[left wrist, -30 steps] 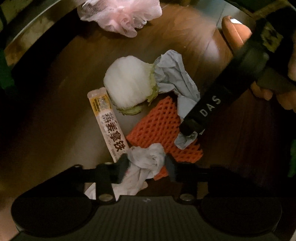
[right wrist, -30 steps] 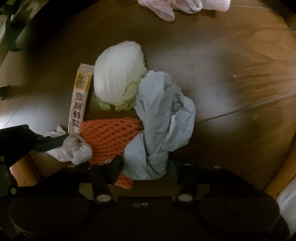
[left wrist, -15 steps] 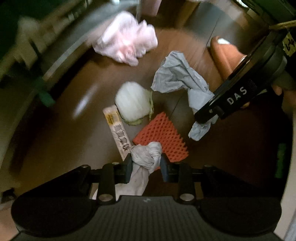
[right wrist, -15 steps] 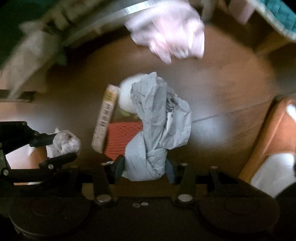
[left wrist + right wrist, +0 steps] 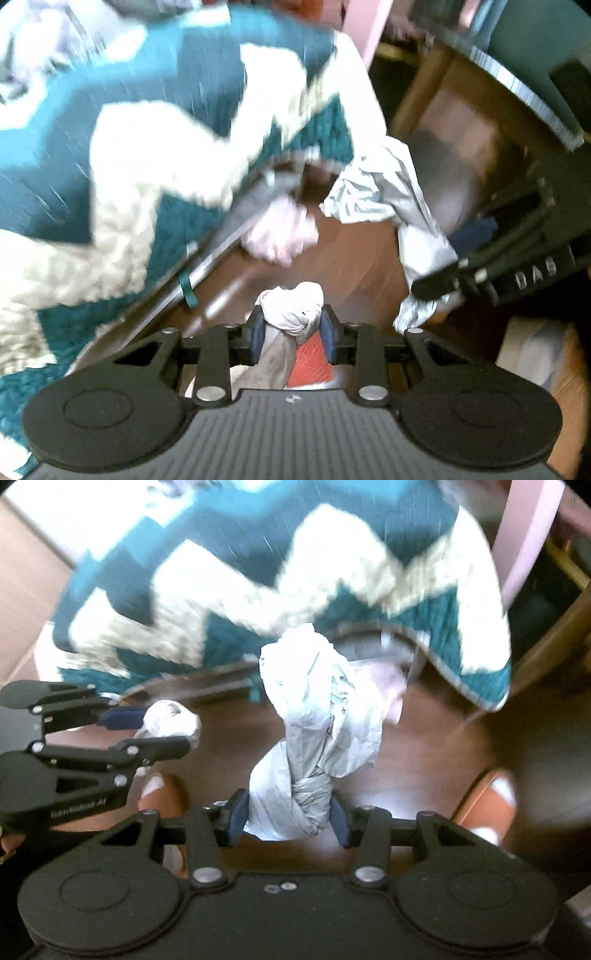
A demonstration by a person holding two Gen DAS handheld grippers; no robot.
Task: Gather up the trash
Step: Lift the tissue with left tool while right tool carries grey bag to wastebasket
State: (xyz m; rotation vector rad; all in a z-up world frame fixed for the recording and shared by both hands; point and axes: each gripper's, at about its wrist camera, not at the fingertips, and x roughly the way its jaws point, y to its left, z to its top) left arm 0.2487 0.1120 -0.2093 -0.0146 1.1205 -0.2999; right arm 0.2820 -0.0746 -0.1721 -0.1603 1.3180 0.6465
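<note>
My left gripper (image 5: 291, 328) is shut on a knotted white tissue wad (image 5: 293, 308) and holds it up off the wooden floor; it also shows at the left of the right wrist view (image 5: 170, 722). My right gripper (image 5: 286, 821) is shut on a crumpled grey paper bag (image 5: 321, 731), which hangs in the air; it shows in the left wrist view (image 5: 391, 192) at the right. Part of the orange foam net (image 5: 308, 360) shows below the left fingers. A pink plastic bag (image 5: 280, 232) lies on the floor ahead.
A teal and cream zigzag rug (image 5: 129, 147) covers the floor at left and ahead (image 5: 295, 572). A metal-edged strip (image 5: 207, 254) borders it. A pink furniture leg (image 5: 524, 535) and wooden furniture (image 5: 461, 110) stand at the back right. Orange slippers (image 5: 484, 805) show near me.
Both grippers have lifted away from the trash pile, each with its item, and tilted up toward the rug. The cabbage piece and the snack wrapper have dropped out of view.
</note>
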